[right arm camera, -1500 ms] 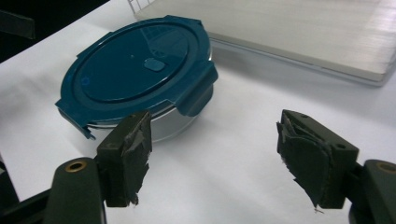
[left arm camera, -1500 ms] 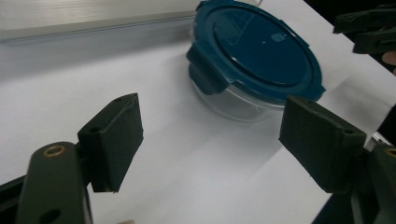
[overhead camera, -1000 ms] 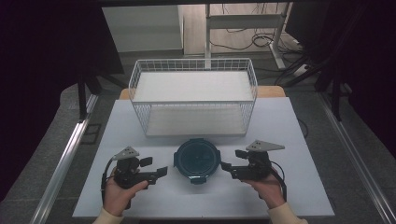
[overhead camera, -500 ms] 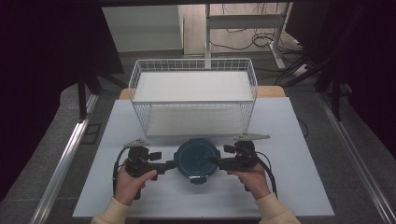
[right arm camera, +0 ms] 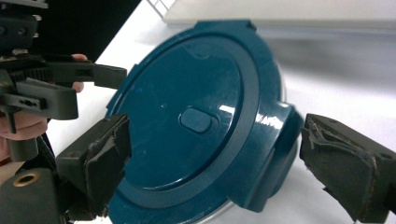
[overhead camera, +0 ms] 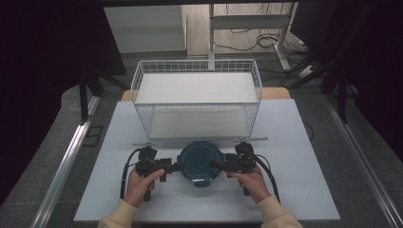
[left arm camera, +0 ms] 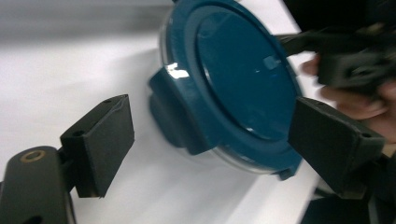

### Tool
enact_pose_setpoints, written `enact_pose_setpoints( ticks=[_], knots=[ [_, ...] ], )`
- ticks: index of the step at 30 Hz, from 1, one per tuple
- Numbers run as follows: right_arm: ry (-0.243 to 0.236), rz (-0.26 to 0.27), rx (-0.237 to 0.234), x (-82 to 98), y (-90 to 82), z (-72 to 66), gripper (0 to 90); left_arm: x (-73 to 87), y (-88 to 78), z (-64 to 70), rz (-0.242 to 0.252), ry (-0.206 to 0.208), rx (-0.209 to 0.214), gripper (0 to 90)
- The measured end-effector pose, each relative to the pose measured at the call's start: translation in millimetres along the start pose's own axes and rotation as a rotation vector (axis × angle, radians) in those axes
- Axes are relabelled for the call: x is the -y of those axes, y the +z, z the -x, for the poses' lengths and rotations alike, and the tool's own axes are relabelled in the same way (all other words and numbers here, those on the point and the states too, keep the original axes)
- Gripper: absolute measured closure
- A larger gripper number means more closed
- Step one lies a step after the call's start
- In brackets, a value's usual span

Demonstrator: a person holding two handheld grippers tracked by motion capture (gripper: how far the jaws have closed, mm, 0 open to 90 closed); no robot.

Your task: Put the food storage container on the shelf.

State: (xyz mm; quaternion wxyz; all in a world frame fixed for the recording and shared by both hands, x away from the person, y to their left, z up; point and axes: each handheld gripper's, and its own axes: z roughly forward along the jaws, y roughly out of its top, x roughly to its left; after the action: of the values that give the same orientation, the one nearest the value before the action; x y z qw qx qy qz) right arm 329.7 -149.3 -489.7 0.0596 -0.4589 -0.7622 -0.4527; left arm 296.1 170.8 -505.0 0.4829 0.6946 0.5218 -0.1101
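at the near middle of the white table [overhead camera: 304, 142], just in front of the wire basket [overhead camera: 197, 97], sits the round container with the blue lid [overhead camera: 200, 160]. we have the left gripper [overhead camera: 170, 167] and the right gripper [overhead camera: 217, 165] at its opposite sides, both with jaws spread and nothing pinched. in each gripper view the jaws stand either side of a lid clasp. we judge the step is to seize the lid; each pair should close squarely on its clasp, evenly, so the container does not skid. the basket wall is close behind; open table lies left, right and toward us.
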Motion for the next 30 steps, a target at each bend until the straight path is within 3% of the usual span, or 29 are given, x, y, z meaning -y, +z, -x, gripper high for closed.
enact_pose_setpoints(
  ticks=[3, 7, 13, 18, 20, 25, 27, 28, 30],
  knots=[
    [0.013, -0.011, 0.006, 1.9, 4.9, 1.1, 9.2, -0.3, 5.7, -4.5, -0.008, -0.014, -0.001, 14.6],
    [0.057, -0.014, -0.005, 3.6, 8.0, 6.2, 9.8, 0.4, 13.3, -12.3, -0.023, -0.058, 0.044, 15.3],
    [0.112, -0.018, -0.036, 6.1, 12.5, 11.2, 11.7, 2.7, 21.9, -11.0, -0.061, -0.06, 0.066, 17.3],
    [0.129, -0.023, -0.046, 6.7, 13.4, 12.2, 16.5, 4.0, 23.6, -7.6, -0.067, -0.067, 0.051, 22.3],
    [0.141, -0.023, -0.027, 7.1, 13.2, 12.7, 22.1, 4.3, 23.7, -7.1, -0.069, -0.089, 0.044, 24.1],
    [0.197, -0.03, -0.059, 7.1, 13.3, 18.4, 26.0, 6.6, 23.9, -9.8, -0.066, -0.136, 0.074, 27.4],
    [0.21, -0.024, -0.064, 7.6, 13.1, 19.5, 27.4, 6.6, 23.6, -9.4, -0.067, -0.136, 0.072, 27.6],
    [0.251, -0.016, -0.081, 8.2, 11.8, 22.3, 30.5, 6.7, 23.4, -9.0, -0.068, -0.135, 0.072, 28.3],
    [0.276, -0.009, -0.092, 8.9, 10.1, 23.9, 32.7, 7.2, 21.3, -7.3, -0.062, -0.136, 0.074, 30.2]
  ],
)
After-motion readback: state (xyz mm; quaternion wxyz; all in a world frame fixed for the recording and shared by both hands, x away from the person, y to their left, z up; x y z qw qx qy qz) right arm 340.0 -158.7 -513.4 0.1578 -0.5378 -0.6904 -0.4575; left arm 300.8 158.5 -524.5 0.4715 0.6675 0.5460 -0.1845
